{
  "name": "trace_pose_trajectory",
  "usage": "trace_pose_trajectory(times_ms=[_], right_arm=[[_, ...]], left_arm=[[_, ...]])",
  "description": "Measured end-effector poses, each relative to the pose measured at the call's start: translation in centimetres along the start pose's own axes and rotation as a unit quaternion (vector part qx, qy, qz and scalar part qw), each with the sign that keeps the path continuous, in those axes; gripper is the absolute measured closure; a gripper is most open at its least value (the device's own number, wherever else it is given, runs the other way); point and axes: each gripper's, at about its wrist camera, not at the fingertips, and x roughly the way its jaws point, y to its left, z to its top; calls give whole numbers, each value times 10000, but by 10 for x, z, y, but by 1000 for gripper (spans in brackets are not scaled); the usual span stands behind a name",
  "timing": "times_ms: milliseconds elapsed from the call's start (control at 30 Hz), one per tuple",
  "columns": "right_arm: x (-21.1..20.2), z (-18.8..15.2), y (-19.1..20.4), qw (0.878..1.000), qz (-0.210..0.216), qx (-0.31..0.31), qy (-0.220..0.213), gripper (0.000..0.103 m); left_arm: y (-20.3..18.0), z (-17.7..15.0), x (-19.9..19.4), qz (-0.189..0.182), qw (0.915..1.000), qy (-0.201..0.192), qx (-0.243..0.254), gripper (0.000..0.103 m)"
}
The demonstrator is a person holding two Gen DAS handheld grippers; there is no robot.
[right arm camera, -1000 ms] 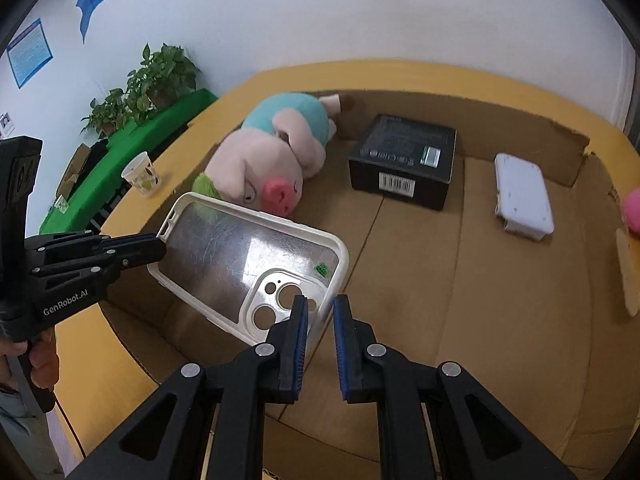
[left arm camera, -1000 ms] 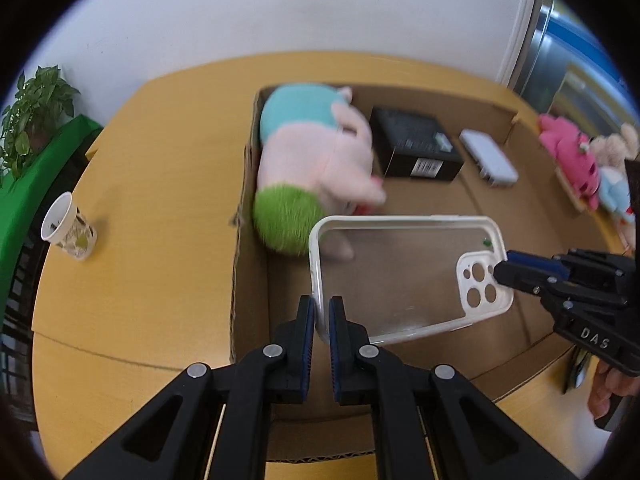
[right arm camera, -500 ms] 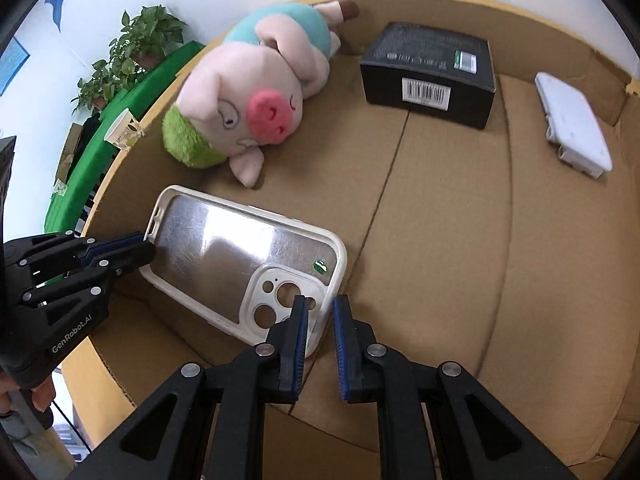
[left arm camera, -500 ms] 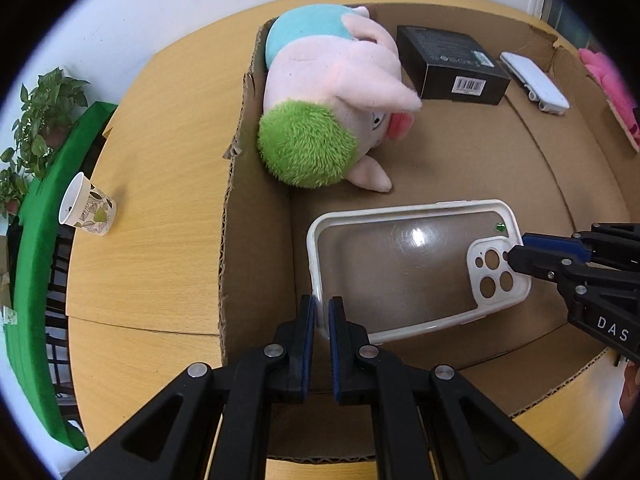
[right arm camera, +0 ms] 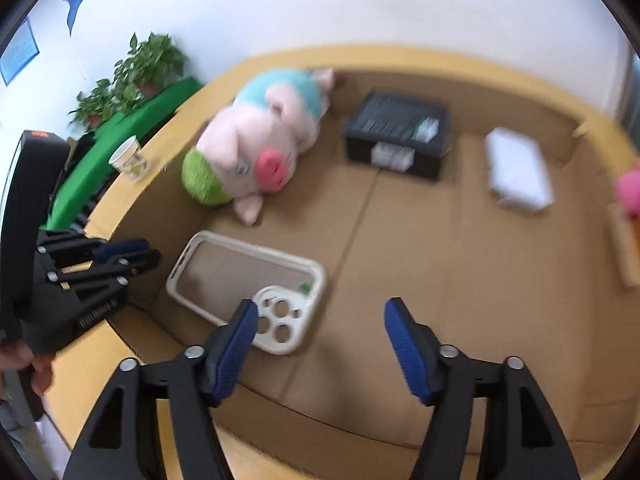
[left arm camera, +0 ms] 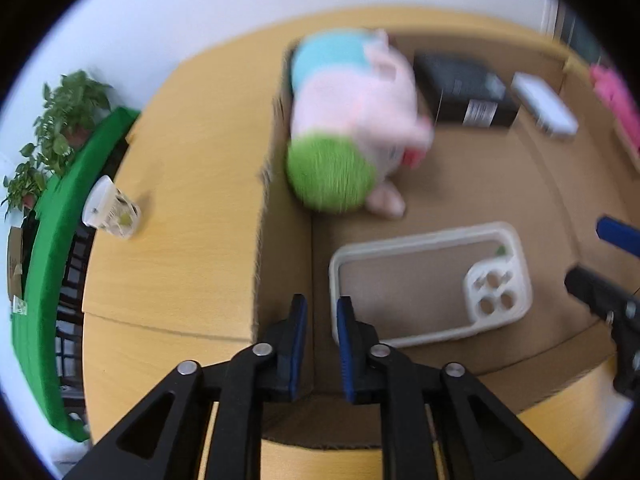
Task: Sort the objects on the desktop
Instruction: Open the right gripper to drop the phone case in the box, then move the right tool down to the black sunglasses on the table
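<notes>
A shallow cardboard box (right arm camera: 460,280) sits on the wooden worktop (left arm camera: 180,200), and everything here places itself against that box. A clear phone case (right arm camera: 248,288) with a white rim lies flat on the box floor, in the near corner by the left wall, its camera cut-outs toward the right hand-held gripper (right arm camera: 320,332). Neither tool has hold of it. The right hand-held gripper's jaws are opening and stand wide apart above the box floor, with one blue pad just over the case's camera end and nothing pressed between them. The left hand-held gripper (left arm camera: 322,334) hovers at the box's near left corner; its jaws are opening too, a narrow gap showing, and the case lies just beyond the tips, free of them.

Farther back in the box, against the left wall, a plush pig (right arm camera: 256,148) lies on its side. A black carton (right arm camera: 396,136) stands near the back wall, with a white flat device (right arm camera: 518,172) to its right. Outside the box, to its left, a paper cup (left arm camera: 110,212) stands on the worktop.
</notes>
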Motion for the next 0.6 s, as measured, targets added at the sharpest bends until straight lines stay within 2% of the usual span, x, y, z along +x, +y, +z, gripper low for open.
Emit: trace_pose_trajectory(times_ms=[67, 133, 200, 233, 333, 433, 600], right_arm=[[-21, -6, 0, 9993, -219, -51, -309, 21], [-46, -15, 2, 9969, -370, -122, -681, 10], [-62, -20, 0, 9940, -453, -212, -972, 4], [-74, -25, 0, 9913, -533, -274, -1170, 1], [-96, -34, -1, 9857, -636, -387, -1512, 1], [-107, -40, -6, 9844, -708, -337, -1575, 1], [-119, -48, -15, 9835, -682, -299, -1647, 1]], left_arm=[[-3, -2, -28, -209, 9976, -654, -109, 74], [-8, -8, -56, -330, 9906, -1316, -201, 36], [-19, -17, -81, -280, 9797, -1973, -223, 22], [-26, -20, -91, -245, 9750, -2202, -180, 22], [-44, -25, -106, -208, 9675, -2519, -14, 22], [-56, -31, -115, -364, 9628, -2675, -69, 22], [-62, -38, -122, -466, 9629, -2652, -168, 22]])
